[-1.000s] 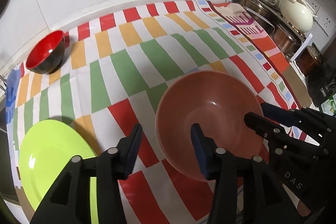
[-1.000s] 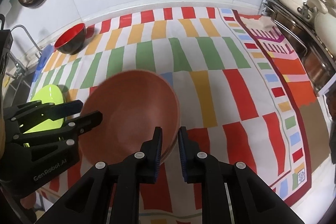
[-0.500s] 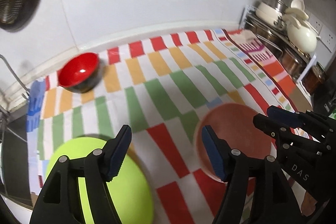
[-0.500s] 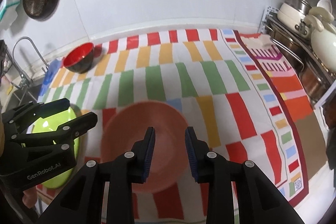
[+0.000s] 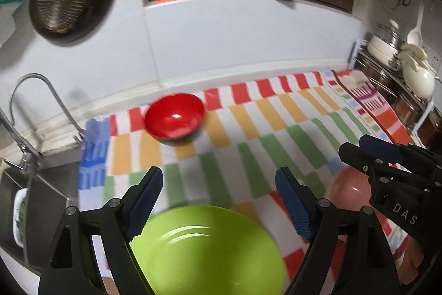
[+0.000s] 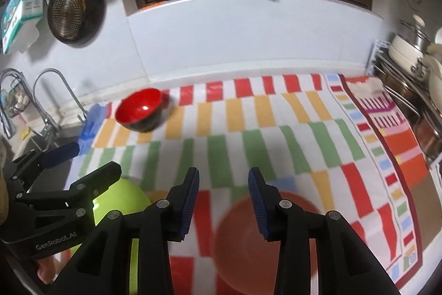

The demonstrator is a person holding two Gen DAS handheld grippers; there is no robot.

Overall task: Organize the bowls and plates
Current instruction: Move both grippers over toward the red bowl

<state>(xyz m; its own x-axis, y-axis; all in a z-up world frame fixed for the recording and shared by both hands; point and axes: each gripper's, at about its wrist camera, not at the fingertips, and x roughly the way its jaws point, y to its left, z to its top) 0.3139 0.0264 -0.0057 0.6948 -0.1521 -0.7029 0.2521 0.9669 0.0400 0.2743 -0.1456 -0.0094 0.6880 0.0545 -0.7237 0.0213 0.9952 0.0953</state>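
Observation:
A lime green plate lies on the striped cloth at the front left, just below my open, empty left gripper; it also shows in the right wrist view. A large terracotta bowl sits on the cloth under my open, empty right gripper, and shows at the right in the left wrist view. A small red bowl with a black outside stands at the back left, also in the right wrist view.
A sink with a curved faucet lies left of the cloth. A rack with pots and a white kettle stands at the right. Pans hang on the wall. The striped cloth covers the counter.
My right gripper has opened and let go of the terracotta bowl, which now rests on the cloth. Both grippers have lifted and pulled back; the left has swung left over the green plate.

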